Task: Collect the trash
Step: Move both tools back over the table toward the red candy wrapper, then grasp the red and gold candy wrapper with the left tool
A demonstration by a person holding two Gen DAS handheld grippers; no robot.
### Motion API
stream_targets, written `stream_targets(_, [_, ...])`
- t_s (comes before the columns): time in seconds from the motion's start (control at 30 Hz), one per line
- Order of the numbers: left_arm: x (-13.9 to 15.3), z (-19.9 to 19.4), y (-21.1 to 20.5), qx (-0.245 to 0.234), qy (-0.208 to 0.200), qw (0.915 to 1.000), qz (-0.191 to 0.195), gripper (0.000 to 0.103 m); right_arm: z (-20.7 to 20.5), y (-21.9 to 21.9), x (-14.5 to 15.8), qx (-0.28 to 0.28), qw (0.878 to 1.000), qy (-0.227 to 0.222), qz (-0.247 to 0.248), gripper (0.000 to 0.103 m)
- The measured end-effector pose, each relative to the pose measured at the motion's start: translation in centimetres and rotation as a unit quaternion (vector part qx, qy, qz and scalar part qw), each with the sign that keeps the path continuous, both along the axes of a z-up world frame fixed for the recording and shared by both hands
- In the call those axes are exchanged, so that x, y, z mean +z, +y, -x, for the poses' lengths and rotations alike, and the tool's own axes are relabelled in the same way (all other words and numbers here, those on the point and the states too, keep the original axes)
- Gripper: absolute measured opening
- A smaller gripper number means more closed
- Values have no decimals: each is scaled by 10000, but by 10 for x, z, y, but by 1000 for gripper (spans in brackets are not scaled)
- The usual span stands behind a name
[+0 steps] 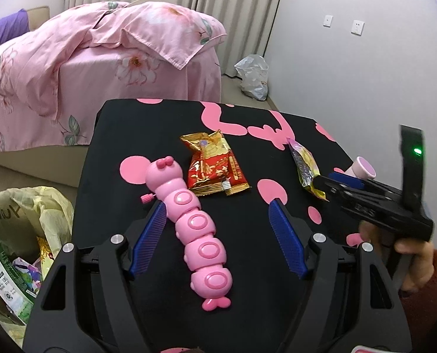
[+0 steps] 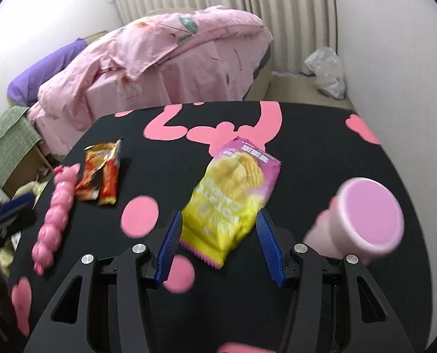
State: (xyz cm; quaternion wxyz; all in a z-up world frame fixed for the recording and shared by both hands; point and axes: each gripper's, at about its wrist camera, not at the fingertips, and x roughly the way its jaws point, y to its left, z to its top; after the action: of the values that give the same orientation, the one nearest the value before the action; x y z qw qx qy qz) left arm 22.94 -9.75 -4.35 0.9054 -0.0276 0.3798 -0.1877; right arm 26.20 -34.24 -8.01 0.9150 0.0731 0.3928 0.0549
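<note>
Chip bag (image 2: 233, 203) lies between the wide-open jaws of the right gripper (image 2: 218, 235), so pickup is in hand; closing on it comes next. Left gripper (image 1: 215, 235), jaws wide, straddles the toy caterpillar (image 1: 195, 226) beside the bag's neighbour, a red wrapper (image 1: 215, 167).

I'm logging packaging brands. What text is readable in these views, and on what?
"YUN", partial and uncertain: on the yellowish trash bag.
Chip packet: large lettering and a top band of characters, too motion-blurred to read.
Red-gold wrapper: characters too small to read.
Green-white pack inside the bag: print too small.
</note>
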Motion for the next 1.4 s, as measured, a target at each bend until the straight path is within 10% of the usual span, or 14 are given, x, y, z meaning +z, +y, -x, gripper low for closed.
stream_targets(0.13, [-2,-10,7,-113,149,9997,174,70,-15,9,-7,-100,9998,130,113,50])
stream_targets(0.37, [-11,-49,1,-96,527,9984,176,70,8,6,-7,293,9994,160,117,16])
stream_targets(0.77, [-23,-111,-47,-265,696,9917,-1048,66,69,-18,-3,453,9989,-30,119,17])
stream_targets(0.87, [-28,-116,-50,-291,880,9893,-1129,42,71,-20,5,418,9985,-353,56,55])
stream_targets(1.2, [-8,-82,-41,-634,554,9937,-742,29,23,19,16,741,9947,-563,433,55])
stream_targets(1.4, [9,-49,-30,-646,563,9948,-555,23,-17,30,-5,893,9934,-25,725,28])
